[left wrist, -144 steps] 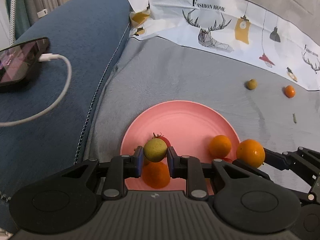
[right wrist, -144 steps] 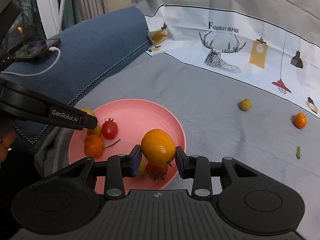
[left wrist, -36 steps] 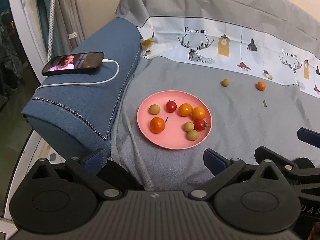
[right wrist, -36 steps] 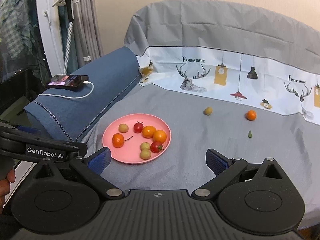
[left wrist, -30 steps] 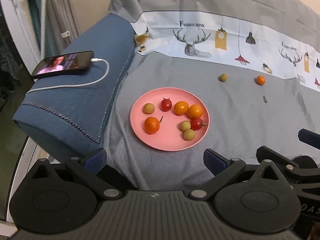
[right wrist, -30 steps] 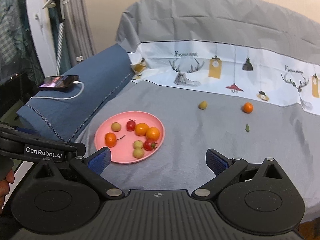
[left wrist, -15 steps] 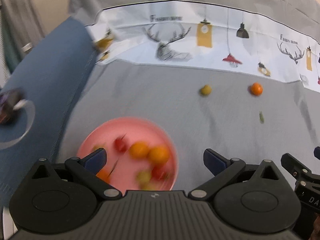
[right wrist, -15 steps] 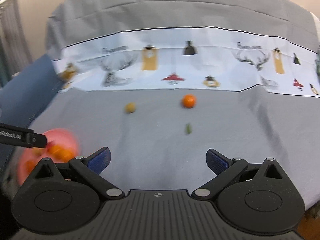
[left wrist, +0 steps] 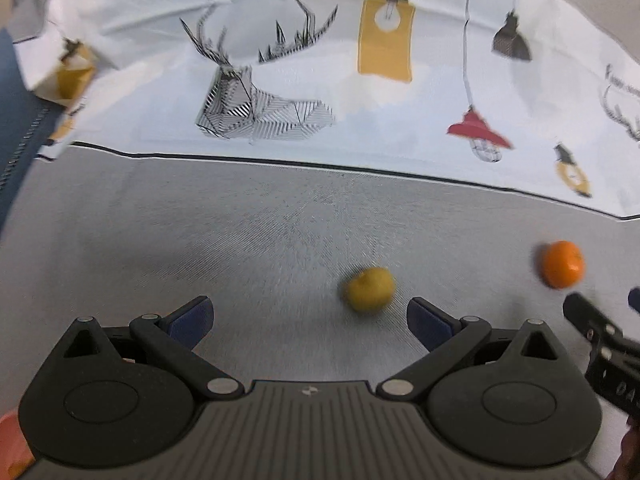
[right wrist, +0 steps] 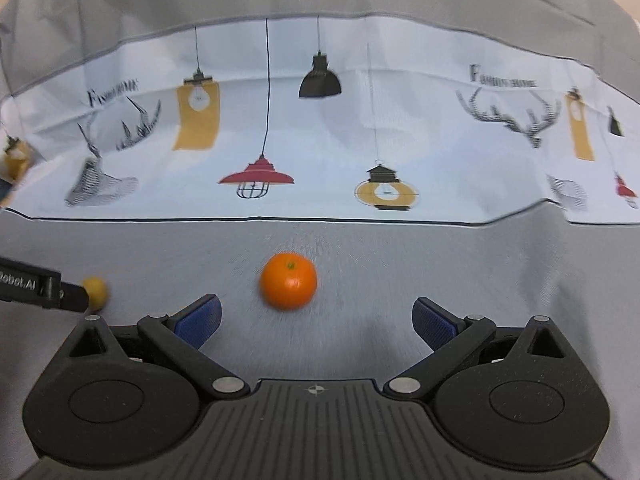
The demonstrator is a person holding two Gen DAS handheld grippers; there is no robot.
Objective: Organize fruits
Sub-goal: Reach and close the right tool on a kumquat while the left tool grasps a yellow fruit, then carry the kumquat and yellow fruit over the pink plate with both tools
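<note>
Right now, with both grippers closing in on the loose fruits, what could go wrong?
The yellow fruit sits off-centre toward the left gripper's right jaw, so it may get nudged away. Round fruits like the orange could roll on the soft gray cover. The right gripper works close alongside, so the two could bump.

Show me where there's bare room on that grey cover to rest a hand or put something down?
Bare grey cover stretches left of the yellow-green fruit, up to the black line under the printed band. More lies right of the orange fruit. It is tight around both fruits, where the open left hand-held gripper and right hand-held gripper close in.
</note>
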